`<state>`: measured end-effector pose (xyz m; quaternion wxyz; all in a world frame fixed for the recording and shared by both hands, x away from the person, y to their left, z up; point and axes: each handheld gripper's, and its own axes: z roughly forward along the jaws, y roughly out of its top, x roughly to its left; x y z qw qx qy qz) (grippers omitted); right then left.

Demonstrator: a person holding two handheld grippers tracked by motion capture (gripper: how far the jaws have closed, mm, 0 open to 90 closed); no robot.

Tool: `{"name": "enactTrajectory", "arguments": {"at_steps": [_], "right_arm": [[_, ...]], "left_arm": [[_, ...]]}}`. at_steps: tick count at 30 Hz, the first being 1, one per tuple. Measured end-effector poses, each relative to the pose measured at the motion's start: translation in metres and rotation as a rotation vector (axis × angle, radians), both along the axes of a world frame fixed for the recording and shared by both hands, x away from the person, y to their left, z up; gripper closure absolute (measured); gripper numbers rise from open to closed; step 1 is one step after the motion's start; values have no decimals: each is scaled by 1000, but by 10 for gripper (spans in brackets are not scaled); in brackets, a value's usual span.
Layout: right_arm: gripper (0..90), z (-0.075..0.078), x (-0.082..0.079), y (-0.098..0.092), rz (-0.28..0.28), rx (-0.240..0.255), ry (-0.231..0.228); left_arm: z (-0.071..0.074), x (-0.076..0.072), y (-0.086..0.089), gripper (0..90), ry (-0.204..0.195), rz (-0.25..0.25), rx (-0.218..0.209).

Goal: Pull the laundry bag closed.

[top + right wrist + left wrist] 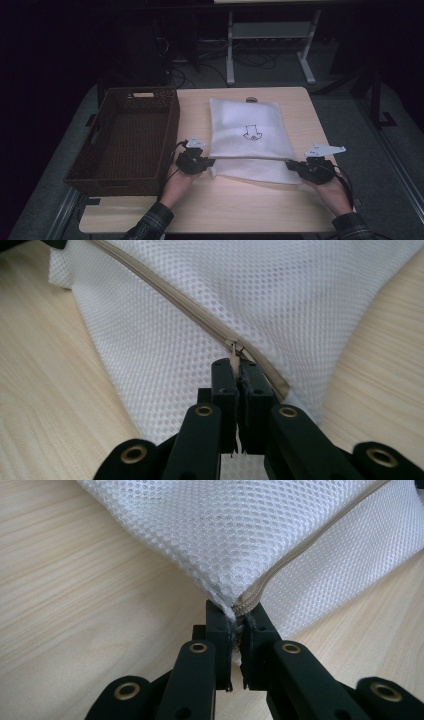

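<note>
A white mesh bag point(250, 137) with a small black print lies flat on the wooden table point(240, 205), its zippered edge toward the person. My left gripper point(209, 162) is shut on the bag's near left corner, where the beige zipper point(300, 552) ends between the jaws point(237, 611). My right gripper point(291, 164) is at the near right end of the bag, shut on the zipper pull point(235, 351), with the mesh point(250, 285) spread out beyond it.
A dark brown woven basket point(172, 127) stands empty on the left of the table, close to my left hand. Bare wood lies in front of the bag. Table legs and cables show on the floor behind.
</note>
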<state>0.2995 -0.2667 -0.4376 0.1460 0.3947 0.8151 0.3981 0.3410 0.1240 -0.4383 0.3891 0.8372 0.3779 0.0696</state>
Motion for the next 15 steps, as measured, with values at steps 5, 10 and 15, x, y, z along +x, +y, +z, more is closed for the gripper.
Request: {"name": "enactTrajectory", "arguments": {"at_steps": [5, 10, 15], "right_arm": [[866, 0, -1, -9, -23, 3, 3], [866, -1, -2, -16, -40, 0, 1], [866, -1, -2, -19, -49, -2, 0]], "left_arm": [[0, 0, 1, 843, 0, 4, -2], [0, 0, 1, 843, 0, 3, -2], [0, 0, 1, 843, -1, 2, 2]]}}
